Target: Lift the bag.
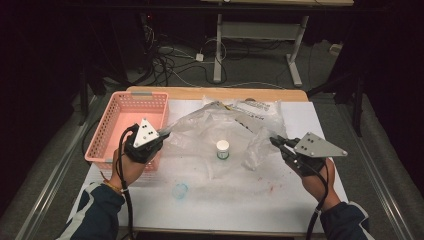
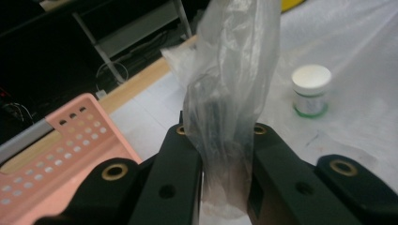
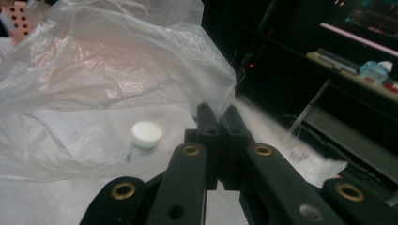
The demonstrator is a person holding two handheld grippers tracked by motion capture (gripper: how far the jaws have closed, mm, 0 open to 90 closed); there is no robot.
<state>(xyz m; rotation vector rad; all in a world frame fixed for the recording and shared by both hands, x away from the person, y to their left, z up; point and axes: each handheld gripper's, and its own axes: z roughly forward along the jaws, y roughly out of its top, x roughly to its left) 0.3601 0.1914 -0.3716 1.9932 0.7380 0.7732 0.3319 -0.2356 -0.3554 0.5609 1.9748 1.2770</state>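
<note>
A large clear plastic bag (image 1: 220,127) is held up over the white table cover between both grippers. My left gripper (image 1: 164,133) is shut on a bunched edge of the bag (image 2: 230,93), which rises between its jaws. My right gripper (image 1: 275,140) is shut on the opposite edge of the bag (image 3: 117,70), its jaws pressed together at the film. A small jar (image 1: 222,149) with a white lid and green label stands upright on the table between the grippers. In the right gripper view the jar (image 3: 144,138) sits under the lifted film, and in the left gripper view the jar (image 2: 310,89) stands beyond the jaws.
A pink perforated basket (image 1: 107,131) stands at the table's left edge, just beside my left hand. A small clear bluish round lid (image 1: 180,190) lies near the front. A printed plastic packet (image 1: 256,106) lies at the back. Cables and desk legs cover the floor beyond.
</note>
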